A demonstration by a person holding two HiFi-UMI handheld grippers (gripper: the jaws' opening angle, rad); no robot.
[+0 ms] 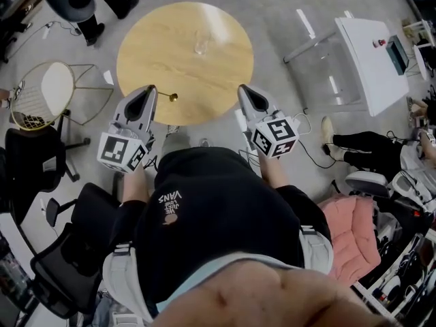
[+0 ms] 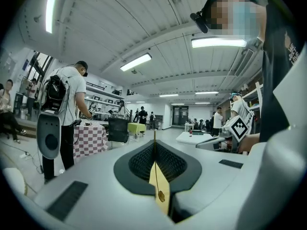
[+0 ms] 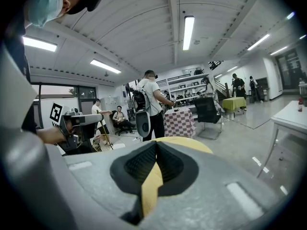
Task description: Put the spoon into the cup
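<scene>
The room is big, with a grey floor (image 1: 286, 5). A round wooden table (image 1: 204, 73) stands in the middle. A white table (image 1: 371, 67) is off to its right, and a gold wire chair (image 1: 41, 94) is to its left. Some black office chairs (image 1: 54, 264) stand at the bottom left, and a pink seat (image 1: 354, 240) is at the right. The ceiling (image 2: 110, 28) is white, with long bright lights (image 2: 136, 62). Far back there is a table with a checked cloth (image 2: 91, 140), a table with a green cloth (image 2: 136, 127) and shelves (image 2: 100, 94) on the wall. Some people (image 2: 144, 115) stand around back there.
</scene>
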